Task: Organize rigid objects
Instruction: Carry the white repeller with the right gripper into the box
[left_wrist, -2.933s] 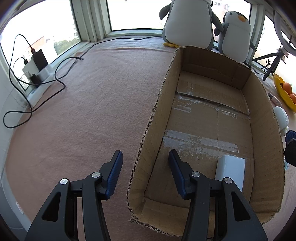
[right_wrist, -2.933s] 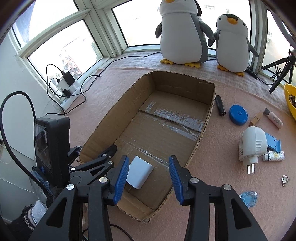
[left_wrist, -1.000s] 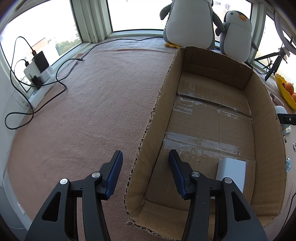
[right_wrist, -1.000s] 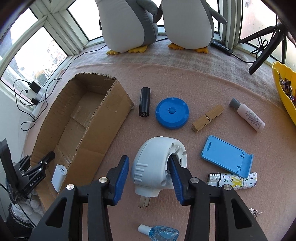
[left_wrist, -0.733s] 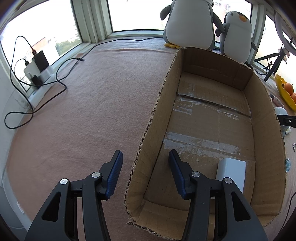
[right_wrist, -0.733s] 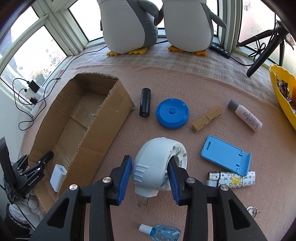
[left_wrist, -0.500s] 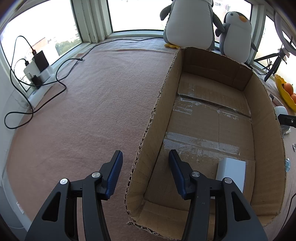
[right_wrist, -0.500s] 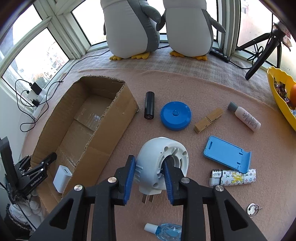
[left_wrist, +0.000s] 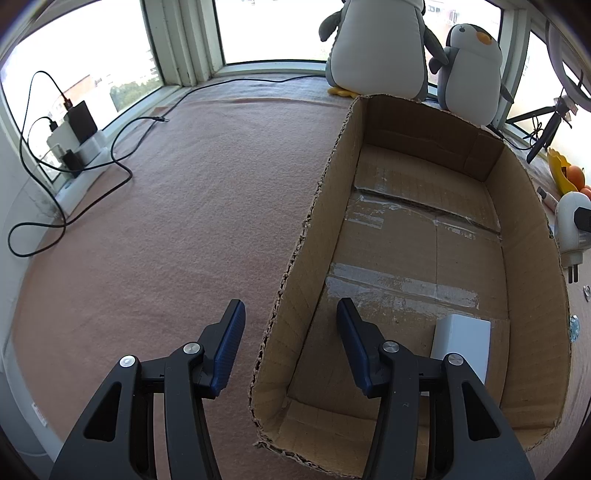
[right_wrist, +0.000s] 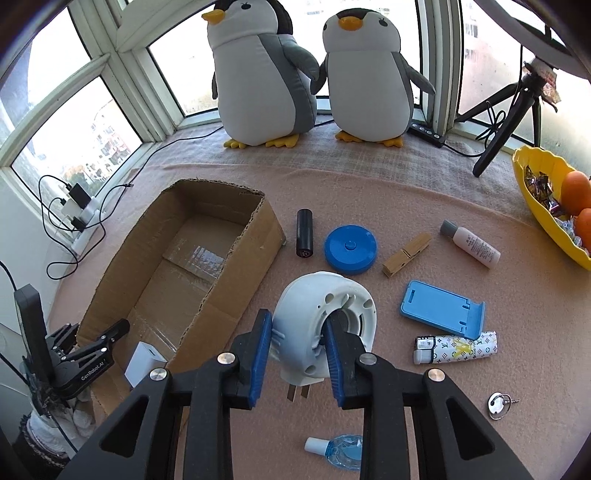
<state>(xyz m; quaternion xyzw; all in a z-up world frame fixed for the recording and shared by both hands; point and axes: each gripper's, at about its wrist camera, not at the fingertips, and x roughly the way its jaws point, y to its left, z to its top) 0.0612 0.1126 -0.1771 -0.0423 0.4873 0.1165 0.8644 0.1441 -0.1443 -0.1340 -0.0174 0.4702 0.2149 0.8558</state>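
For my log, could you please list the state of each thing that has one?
Right hand-held gripper: shut on plug-in device, lifted.
Left hand-held gripper: open, astride box wall.
Box: open-topped, holding white charger.
Clothespin: shut.
Small bottle: capped, lying.
Blue lid: flat.

Right gripper (right_wrist: 297, 354): black frame, blue pads, w/ white plug-in device (right_wrist: 321, 314) betw. them. Left gripper (left_wrist: 288, 347): same black/blue. Cardboard box (right_wrist: 240, 258): brown, clear shiny tape strips on floor; white block (left_wrist: 461, 343) inside at near end. Cloth (left_wrist: 166, 221): pinkish-brown. On it: black cylinder (right_wrist: 304, 232), blue round lid (right_wrist: 350, 249), tan wooden peg (right_wrist: 406, 254), blue phone stand (right_wrist: 439, 308), white lighter (right_wrist: 456, 348) w/ multicolour monogram print. Bowl (right_wrist: 535, 199) at right edge: yellow, oranges in it. Penguins (right_wrist: 266, 70): white/grey, orange beaks, yellow feet.
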